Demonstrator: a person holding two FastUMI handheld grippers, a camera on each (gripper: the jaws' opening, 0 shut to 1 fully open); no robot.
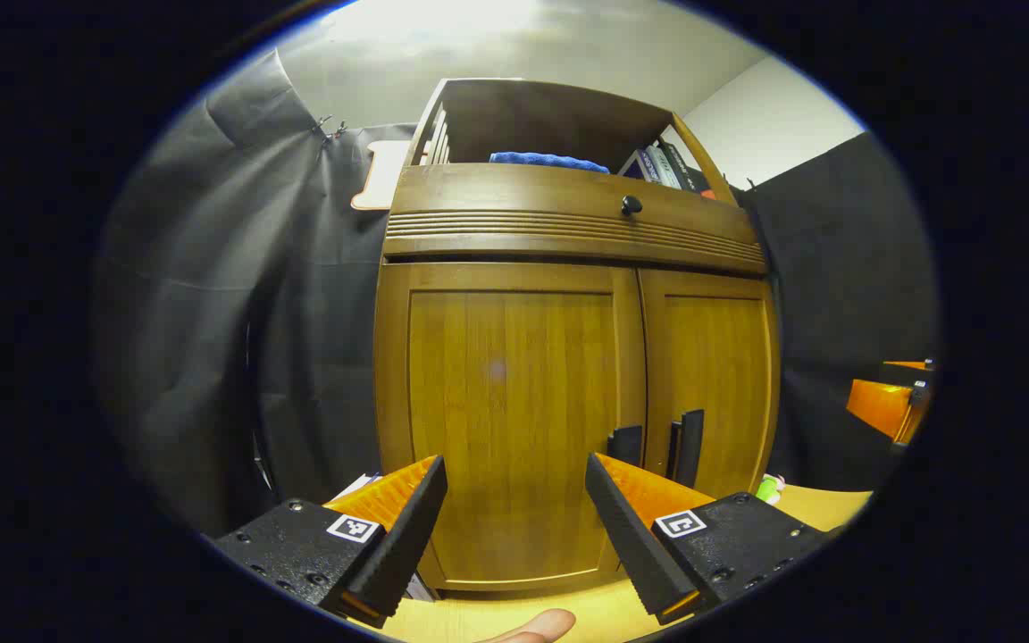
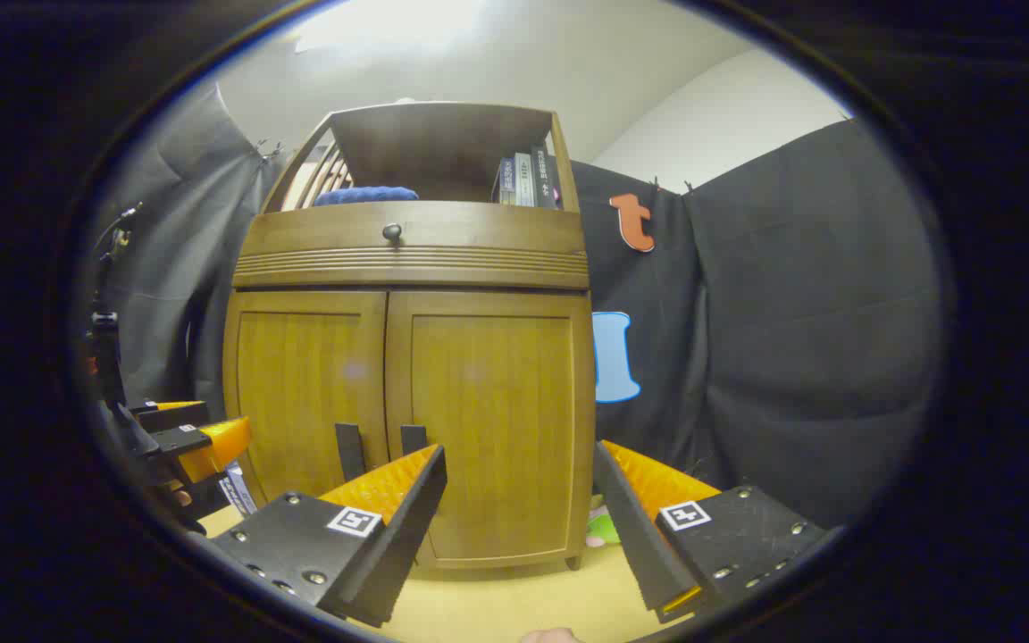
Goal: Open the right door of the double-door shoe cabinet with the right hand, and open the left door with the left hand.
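Observation:
The wooden shoe cabinet [image 1: 568,241] stands straight ahead with both doors closed. In the left gripper view, the left door [image 1: 510,402] faces me and the right door [image 1: 715,384] lies beside it; two dark upright handles [image 1: 626,444] [image 1: 689,446] flank the centre seam. My left gripper [image 1: 514,460] is open, a short way in front of the left door, touching nothing. In the right gripper view, my right gripper [image 2: 519,448] is open in front of the right door [image 2: 497,411], apart from its handle [image 2: 414,439]. The left gripper [image 2: 193,438] appears at that view's left edge.
Above the doors is a drawer with a dark knob [image 1: 631,205], and an open shelf holding a blue cloth [image 1: 550,161] and books [image 1: 666,165]. A small green object [image 2: 604,527] lies by the cabinet's right foot on the yellow surface [image 2: 514,598]. Black cloth hangs on both sides.

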